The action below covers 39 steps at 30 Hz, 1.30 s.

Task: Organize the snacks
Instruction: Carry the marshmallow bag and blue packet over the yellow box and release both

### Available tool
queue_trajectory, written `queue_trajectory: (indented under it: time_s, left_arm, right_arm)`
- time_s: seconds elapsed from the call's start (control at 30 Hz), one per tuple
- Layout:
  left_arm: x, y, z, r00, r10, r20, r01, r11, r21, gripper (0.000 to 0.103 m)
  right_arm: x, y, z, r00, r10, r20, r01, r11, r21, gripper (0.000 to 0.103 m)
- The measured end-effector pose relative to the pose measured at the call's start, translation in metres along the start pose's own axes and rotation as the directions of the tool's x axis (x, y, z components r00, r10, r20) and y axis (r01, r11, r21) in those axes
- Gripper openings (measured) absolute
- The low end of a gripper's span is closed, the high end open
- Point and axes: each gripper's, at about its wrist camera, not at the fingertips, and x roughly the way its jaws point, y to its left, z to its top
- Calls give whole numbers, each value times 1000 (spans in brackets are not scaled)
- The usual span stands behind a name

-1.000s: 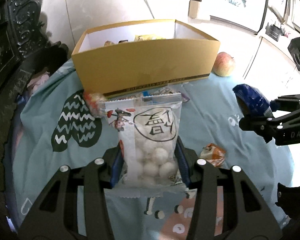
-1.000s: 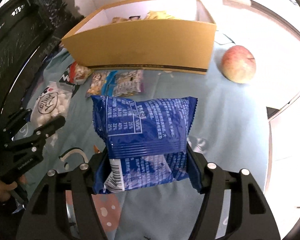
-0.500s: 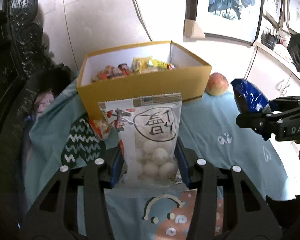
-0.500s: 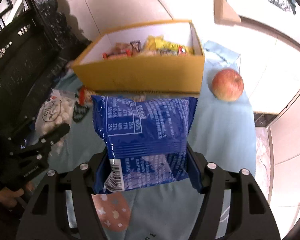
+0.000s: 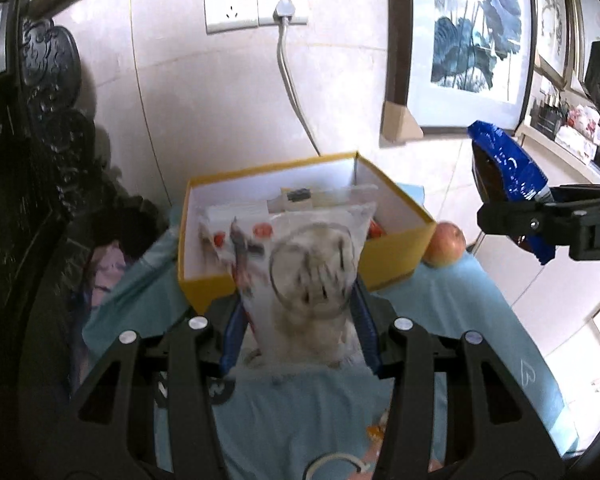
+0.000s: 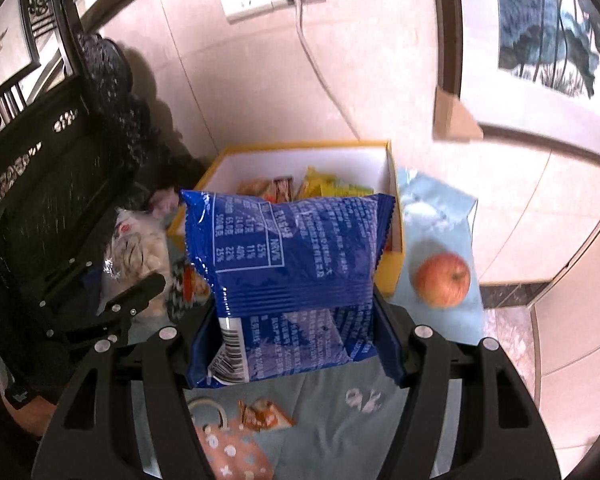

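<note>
On my left, the left gripper (image 5: 300, 334) pinches the lower end of one clear plastic bag of white balls (image 5: 308, 276). The bag stands upright in the air before the box. Its print is blurred; I can make out only a dark ring and red marks.

At centre, one yellow cardboard box (image 6: 396, 240) with white inner walls sits on the pale blue tablecloth (image 6: 440, 216). It is rectangular and open-topped. Inside lie several wrapped snacks, orange, brown and yellow; I cannot count them.

To the right, the right gripper (image 6: 296, 344) clamps one glossy blue packet (image 6: 296, 264) by its lower part, with the packet raised in front of the box. The packet has crimped, saw-toothed side edges, a white nutrition table headed "NRV%", and a barcode.

One small orange wrapper (image 6: 264, 418) lies loose on the cloth below it.

Right of the box rests one round red apple (image 6: 442, 279), clear of the box wall.
</note>
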Motion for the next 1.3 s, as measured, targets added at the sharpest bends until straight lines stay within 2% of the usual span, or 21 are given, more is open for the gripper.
queue_trajectory:
  time_s: [0.37,0.5,0.6,0.67,0.73,0.8,0.87,0.93,1.0,1.07,1.1,1.13,1.17,1.23,1.3]
  left_arm:
    - [24,5,55,999,29,42,-30,999,11,48]
    - [48,10,70,999,42,29,-43,999,23,48]
    - [63,23,78,999,42,0,-42,999,-17,48]
    - [64,29,64,999,32,-24,-33,999,-38,50]
    - [67,32,28,997,22,-73,-25,998,-52,69]
    - [75,31,-9,993,29,-111,-35,998,-52,72]
    - [86,29,-43,988,36,-150,-48,996,-75,81]
    - [99,26,-61,984,76,-160,-90,993,-81,89]
    - [116,21,-67,983,90,-162,-102,992,-70,91]
    - [141,15,-69,978,122,-170,-127,992,-20,91]
    - [151,15,-72,973,136,-186,-138,990,-1,88]
    - [164,19,-75,965,116,-235,-121,993,-5,61]
    - [168,20,-77,963,81,-256,-92,995,-31,59]
    - [160,21,-72,970,19,-244,-34,998,-57,42]
    - [145,17,-67,972,-33,-231,23,999,-49,42]
  right_arm:
    - [16,-9,51,999,-20,30,21,1000,-20,67]
    - [37,-11,71,999,-33,21,33,999,-17,67]
    - [47,-14,82,999,-35,20,35,999,5,67]
    - [47,-13,75,1000,-11,17,10,1000,12,67]
    - [48,-11,57,1000,12,5,-12,1000,9,67]
    - [51,-11,33,999,29,-18,-29,999,20,67]
    - [54,-12,9,998,42,-49,-40,998,42,67]
    - [58,-13,-14,995,51,-89,-45,997,65,67]
    - [60,-13,-35,990,51,-128,-41,996,77,67]
    - [62,-13,-51,985,42,-165,-30,996,79,67]
    - [61,-13,-57,983,35,-178,-22,997,75,66]
    - [60,-13,-60,982,28,-187,-14,997,72,67]
    - [58,-13,-64,982,21,-190,-8,997,70,67]
    - [53,-15,-68,983,13,-183,0,998,70,67]
    - [48,-19,-68,986,10,-169,4,996,86,67]
